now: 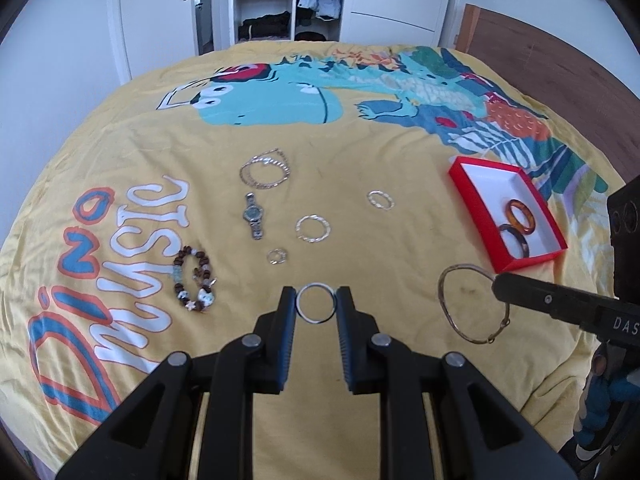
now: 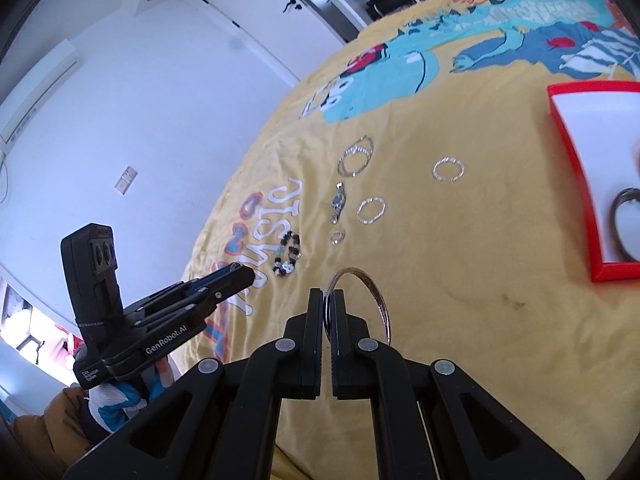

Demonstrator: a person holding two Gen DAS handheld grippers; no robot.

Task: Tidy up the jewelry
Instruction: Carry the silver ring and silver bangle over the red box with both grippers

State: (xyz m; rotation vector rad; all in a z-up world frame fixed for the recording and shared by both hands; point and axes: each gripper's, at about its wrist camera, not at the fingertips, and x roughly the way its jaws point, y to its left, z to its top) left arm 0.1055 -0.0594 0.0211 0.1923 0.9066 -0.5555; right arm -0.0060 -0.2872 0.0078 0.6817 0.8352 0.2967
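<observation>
Pinching a silver ring (image 1: 315,303) in our left gripper (image 1: 316,304) and a bangle (image 1: 472,306) in the right (image 2: 329,304), two bangles boxed (image 1: 516,220), six pieces still on the bed (image 1: 360,360).

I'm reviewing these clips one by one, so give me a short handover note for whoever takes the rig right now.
Left gripper: shut on a small silver ring, held above the bedspread.
Right gripper: shut on a thin bangle, also lifted.
Done: two brown bangles lie in the red box.
Left: box both held pieces, then the chain bracelets, watch, beaded bracelet and three silver hoops on the bedspread.
</observation>
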